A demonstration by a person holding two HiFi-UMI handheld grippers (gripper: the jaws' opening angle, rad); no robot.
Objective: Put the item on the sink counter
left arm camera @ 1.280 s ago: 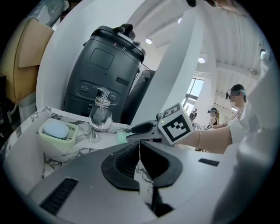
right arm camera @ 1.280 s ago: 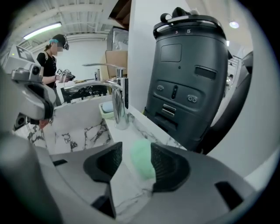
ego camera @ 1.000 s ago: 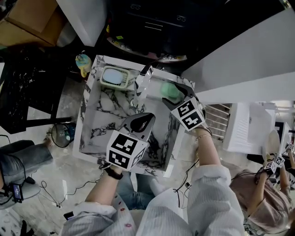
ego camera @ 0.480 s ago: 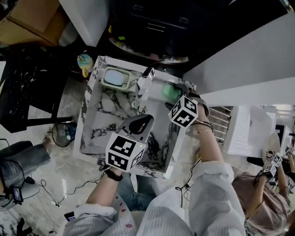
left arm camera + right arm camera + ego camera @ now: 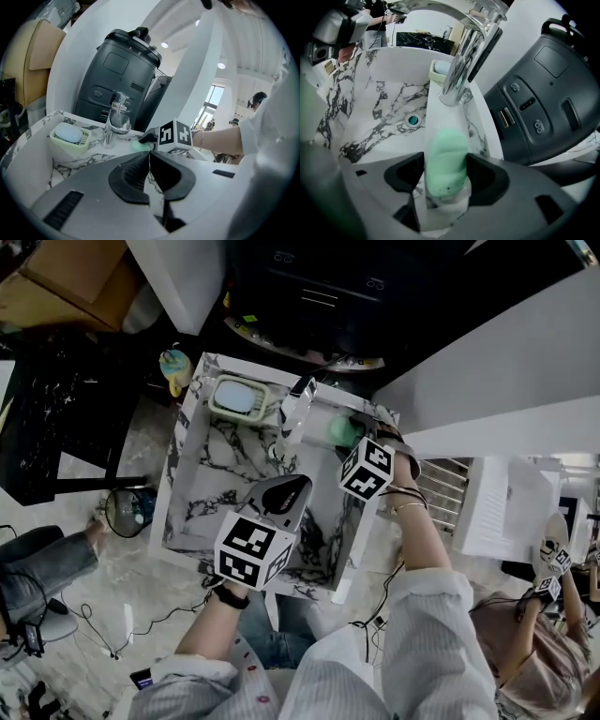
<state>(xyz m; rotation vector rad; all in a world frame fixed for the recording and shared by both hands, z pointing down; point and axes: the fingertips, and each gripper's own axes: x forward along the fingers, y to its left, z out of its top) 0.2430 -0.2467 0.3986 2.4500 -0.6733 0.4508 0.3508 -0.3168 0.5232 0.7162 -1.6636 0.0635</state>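
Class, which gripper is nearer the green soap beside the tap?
Right. The right gripper straddles the green soap, its fingers closing on it; the left gripper hangs over the sink basin, apart from it.

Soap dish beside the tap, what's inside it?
A pale blue bar of soap lies in the green soap dish. The dish's floor under the bar is covered, so anything beneath cannot be seen.
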